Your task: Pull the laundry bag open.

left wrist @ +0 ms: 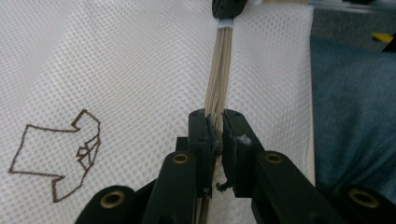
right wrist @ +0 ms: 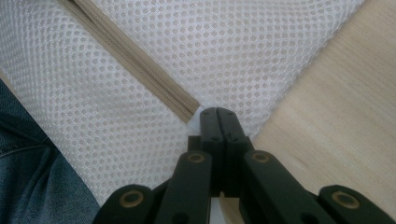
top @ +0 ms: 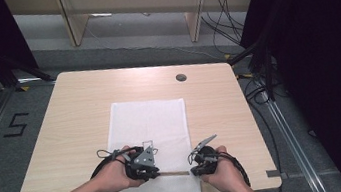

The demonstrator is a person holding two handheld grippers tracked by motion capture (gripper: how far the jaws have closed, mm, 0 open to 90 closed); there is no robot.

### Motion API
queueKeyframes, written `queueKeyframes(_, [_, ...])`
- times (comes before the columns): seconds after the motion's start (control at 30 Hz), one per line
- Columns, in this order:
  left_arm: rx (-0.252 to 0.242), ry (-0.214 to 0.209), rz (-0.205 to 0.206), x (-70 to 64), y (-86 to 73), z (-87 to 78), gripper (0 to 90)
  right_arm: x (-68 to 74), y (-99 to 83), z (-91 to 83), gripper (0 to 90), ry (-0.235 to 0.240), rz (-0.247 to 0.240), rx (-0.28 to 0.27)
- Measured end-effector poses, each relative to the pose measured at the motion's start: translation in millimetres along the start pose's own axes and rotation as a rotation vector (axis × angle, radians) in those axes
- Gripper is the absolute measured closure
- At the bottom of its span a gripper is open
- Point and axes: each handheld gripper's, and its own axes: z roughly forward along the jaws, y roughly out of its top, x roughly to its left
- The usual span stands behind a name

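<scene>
Your mesh bag (top: 149, 129) lies flat on the table (top: 70, 115) near its front edge, its zipper (top: 174, 173) running left to right between your left gripper (top: 144, 166) and your right gripper (top: 199, 163), which sits at the bag's right end.

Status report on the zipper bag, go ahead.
Left hand-held gripper shut on zipper. Right hand-held gripper shut on zipper end. Mesh bag flat on table. Nothing blocking.
</scene>
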Motion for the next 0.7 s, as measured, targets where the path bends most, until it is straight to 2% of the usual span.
queueKeyframes(0.07, [0.001,0.004,0.008,-0.1,-0.7,-0.8,82.0,-1.0,0.1,0.2,90.0,0.006,-0.003,0.000])
queueKeyframes(0.17, [-0.010,0.002,-0.018,0.2,-3.7,-1.8,82.0,-1.2,-0.3,-0.2,90.0,0.001,0.000,0.001])
queueKeyframes(0.3, [-0.012,-0.002,-0.020,0.5,-5.2,-2.9,82.0,-2.2,-0.5,-0.4,90.0,0.002,0.000,0.001])
queueKeyframes(0.33, [-0.015,0.003,-0.011,0.5,-4.9,-3.3,82.0,-1.7,-0.7,-0.7,90.0,0.001,0.014,0.004])
queueKeyframes(0.37, [-0.016,0.002,-0.021,-0.1,-4.8,-3.5,82.0,-1.4,-0.7,-1.1,90.0,0.002,0.035,0.012])
queueKeyframes(0.4, [-0.012,0.010,-0.010,0.1,-4.7,-4.4,82.0,-0.7,-0.7,-1.7,90.0,-0.001,0.048,0.021])
queueKeyframes(0.43, [-0.021,0.006,-0.021,-0.3,-4.9,-4.4,82.0,-2.7,-0.7,-0.5,90.0,0.005,0.015,0.000])
queueKeyframes(0.47, [-0.019,0.006,-0.014,0.1,-5.6,-4.9,82.0,-1.6,-0.9,-1.2,90.0,0.002,0.037,0.013])
queueKeyframes(0.6, [-0.027,-0.003,-0.030,1.0,-7.9,-5.1,82.0,-1.1,-1.0,-0.8,90.0,-0.003,0.027,0.007])
queueKeyframes(0.7, [-0.028,0.006,-0.025,0.7,-8.6,-5.9,82.0,-1.1,-1.2,-0.7,90.0,-0.004,0.030,0.005])
